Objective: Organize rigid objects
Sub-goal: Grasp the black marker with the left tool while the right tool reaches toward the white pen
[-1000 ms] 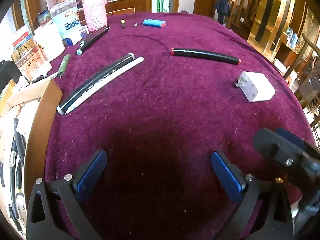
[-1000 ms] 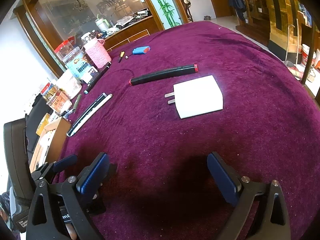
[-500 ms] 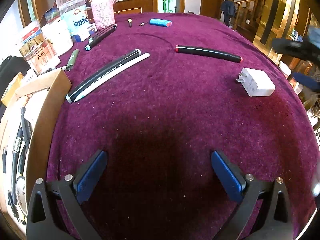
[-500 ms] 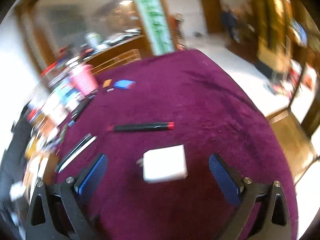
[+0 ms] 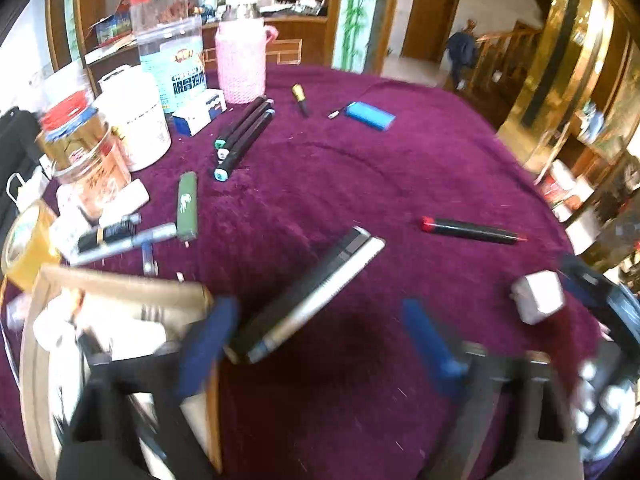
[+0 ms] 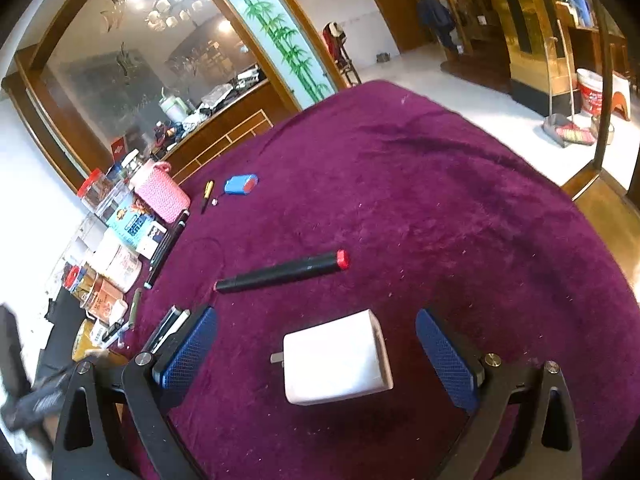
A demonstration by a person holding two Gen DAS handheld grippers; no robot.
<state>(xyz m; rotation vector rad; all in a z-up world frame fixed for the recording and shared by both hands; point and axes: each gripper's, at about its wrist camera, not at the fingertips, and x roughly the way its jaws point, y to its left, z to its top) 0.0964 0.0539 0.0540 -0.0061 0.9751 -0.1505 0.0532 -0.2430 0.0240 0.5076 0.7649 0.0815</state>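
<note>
Purple velvet cloth (image 6: 440, 200) covers the table; the white charger (image 6: 336, 360) lies flat on it between the right gripper's (image 6: 316, 352) spread, untouching pads; the left gripper's (image 5: 320, 344) blurred jaws are closing, grasping nothing, just before the paired black and white pens (image 5: 312, 296), beside the cardboard box (image 5: 120, 292).

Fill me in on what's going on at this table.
A person with a gripper in each hand is tidying loose items off a purple tablecloth. The right gripper has its jaws open around a white charger, not yet pinching it. The left gripper is closing over two long pens beside a cardboard box, without gripping them. A red-capped marker lies untouched.
</note>
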